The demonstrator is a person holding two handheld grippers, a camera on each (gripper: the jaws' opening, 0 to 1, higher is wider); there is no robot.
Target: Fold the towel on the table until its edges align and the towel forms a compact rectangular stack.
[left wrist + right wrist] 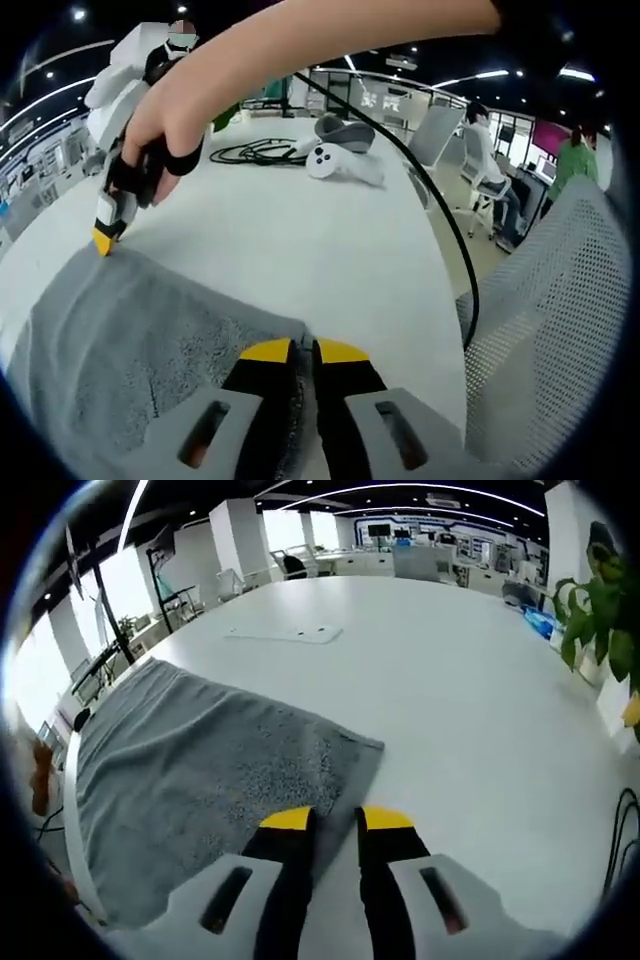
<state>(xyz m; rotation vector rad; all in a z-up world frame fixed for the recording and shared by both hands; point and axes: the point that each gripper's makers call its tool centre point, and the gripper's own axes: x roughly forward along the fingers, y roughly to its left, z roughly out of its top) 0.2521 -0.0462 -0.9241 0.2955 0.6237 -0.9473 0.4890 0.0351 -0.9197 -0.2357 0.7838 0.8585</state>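
Grey towel [200, 770] spread leftward, near edge clamped by left gripper [303, 352] and right gripper [335, 820], corners apart.

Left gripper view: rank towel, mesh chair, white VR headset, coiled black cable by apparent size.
1. towel
2. mesh chair, close to the towel in apparent size, but nearness and the frame edge make that unsure
3. coiled black cable and white VR headset look alike
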